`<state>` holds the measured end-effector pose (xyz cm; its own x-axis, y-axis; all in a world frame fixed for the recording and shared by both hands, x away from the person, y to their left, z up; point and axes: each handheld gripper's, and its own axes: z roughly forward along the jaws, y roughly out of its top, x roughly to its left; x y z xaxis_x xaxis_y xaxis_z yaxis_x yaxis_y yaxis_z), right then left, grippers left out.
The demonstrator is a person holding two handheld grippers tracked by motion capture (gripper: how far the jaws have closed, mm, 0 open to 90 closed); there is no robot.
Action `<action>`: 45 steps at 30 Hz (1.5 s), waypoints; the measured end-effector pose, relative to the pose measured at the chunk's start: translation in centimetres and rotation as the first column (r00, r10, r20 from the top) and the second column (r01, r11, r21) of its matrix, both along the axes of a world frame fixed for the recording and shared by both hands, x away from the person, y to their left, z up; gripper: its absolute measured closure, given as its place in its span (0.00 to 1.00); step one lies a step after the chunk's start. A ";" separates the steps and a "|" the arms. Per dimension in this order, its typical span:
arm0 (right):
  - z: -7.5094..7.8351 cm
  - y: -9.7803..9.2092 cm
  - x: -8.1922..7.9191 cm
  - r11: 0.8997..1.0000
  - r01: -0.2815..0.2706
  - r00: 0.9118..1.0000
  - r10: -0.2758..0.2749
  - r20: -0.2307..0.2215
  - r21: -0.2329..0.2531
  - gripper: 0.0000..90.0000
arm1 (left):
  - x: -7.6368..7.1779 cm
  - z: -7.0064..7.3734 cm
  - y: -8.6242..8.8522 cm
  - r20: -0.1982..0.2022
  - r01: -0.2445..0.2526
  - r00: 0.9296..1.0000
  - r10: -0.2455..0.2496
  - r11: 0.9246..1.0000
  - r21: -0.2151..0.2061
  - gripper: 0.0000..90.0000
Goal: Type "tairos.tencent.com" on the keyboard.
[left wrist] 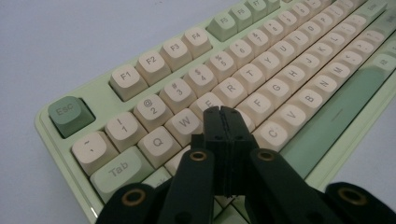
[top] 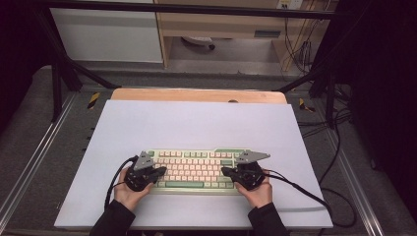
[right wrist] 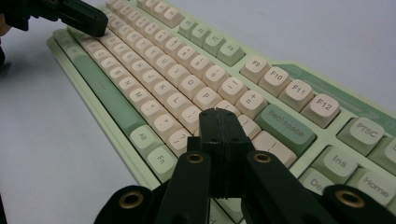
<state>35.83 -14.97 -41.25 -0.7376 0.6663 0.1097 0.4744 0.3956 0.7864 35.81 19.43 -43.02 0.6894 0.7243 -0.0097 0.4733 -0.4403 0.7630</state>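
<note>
A pale green keyboard (top: 196,169) with cream keys lies on the white sheet near the table's front. My left gripper (top: 161,171) hovers over the keyboard's left end, jaws pressed together, its tip (left wrist: 221,112) above the keys around E and D. My right gripper (top: 225,171) is over the right end, jaws also together, its tip (right wrist: 215,113) near the keys left of Backspace (right wrist: 285,126). Nothing is held by either. In the right gripper view the left gripper (right wrist: 88,18) shows at the far end of the keyboard (right wrist: 116,107).
The white sheet (top: 196,123) covers most of the wooden table (top: 196,95). Black cables (top: 305,189) trail from both grippers across the sheet. Metal frame legs and loose cables (top: 334,123) stand on the floor beyond the table's right edge.
</note>
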 end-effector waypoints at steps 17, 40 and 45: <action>-0.4 0.4 0.0 1.000 -0.009 1.000 0.009 -0.015 0.015 1.00 | -0.4 0.6 0.7 0.007 0.002 1.000 -0.002 1.000 -0.031 1.00; -0.9 2.4 0.1 0.998 -0.049 0.998 0.050 -0.049 0.037 1.00 | -0.7 1.0 1.7 0.007 -0.006 1.000 0.007 0.999 -0.051 1.00; -1.2 3.2 0.1 0.997 -0.069 0.996 0.070 -0.057 0.028 1.00 | -0.7 1.0 1.8 0.009 -0.008 1.000 0.008 0.999 -0.053 1.00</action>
